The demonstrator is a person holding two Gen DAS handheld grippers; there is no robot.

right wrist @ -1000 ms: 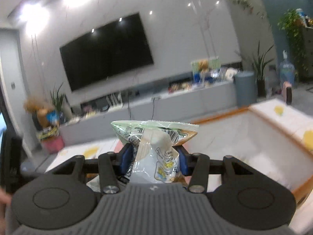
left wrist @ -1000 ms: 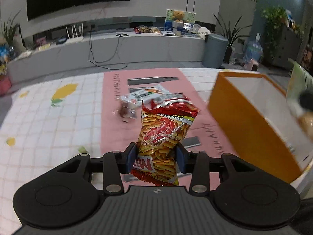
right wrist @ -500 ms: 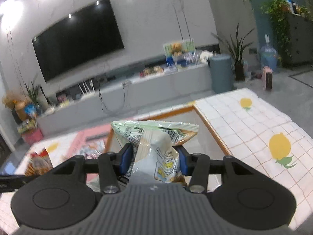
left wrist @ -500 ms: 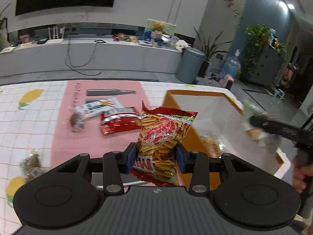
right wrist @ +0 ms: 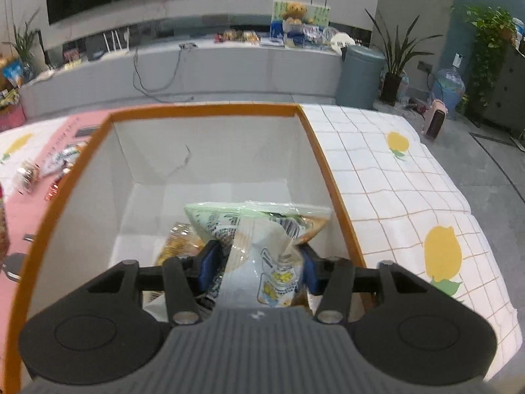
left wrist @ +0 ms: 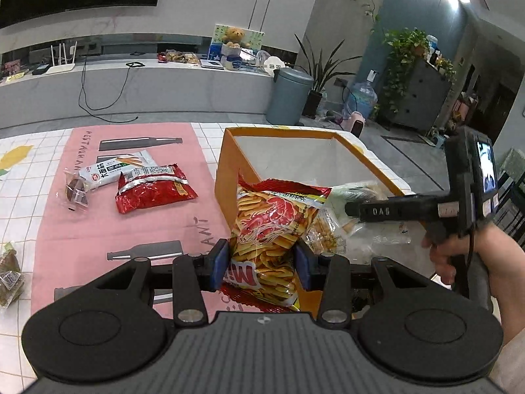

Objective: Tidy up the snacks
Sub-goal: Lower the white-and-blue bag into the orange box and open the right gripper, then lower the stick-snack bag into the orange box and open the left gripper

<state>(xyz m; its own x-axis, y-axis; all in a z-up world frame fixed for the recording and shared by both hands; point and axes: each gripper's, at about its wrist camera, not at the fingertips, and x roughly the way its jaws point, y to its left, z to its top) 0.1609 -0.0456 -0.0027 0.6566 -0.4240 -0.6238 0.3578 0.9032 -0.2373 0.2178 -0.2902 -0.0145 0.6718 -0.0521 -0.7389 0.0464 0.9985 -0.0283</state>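
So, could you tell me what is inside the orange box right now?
Inside the orange box are an orange-wrapped snack and the pale green bag between the right gripper fingers, which are opening. The near floor is hidden.

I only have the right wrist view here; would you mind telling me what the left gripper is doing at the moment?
Observer: The left gripper is shut on a red and yellow shrimp-stick bag, at the near corner of the orange box.
Operator: Thank you. Which snacks are left on the pink mat?
Observer: A red foil packet, a white wrapped bar and a small clear-wrapped snack lie there.
Operator: Is anything off the mat?
Observer: Yes, a green wrapped snack lies on the checked cloth, at the left edge.
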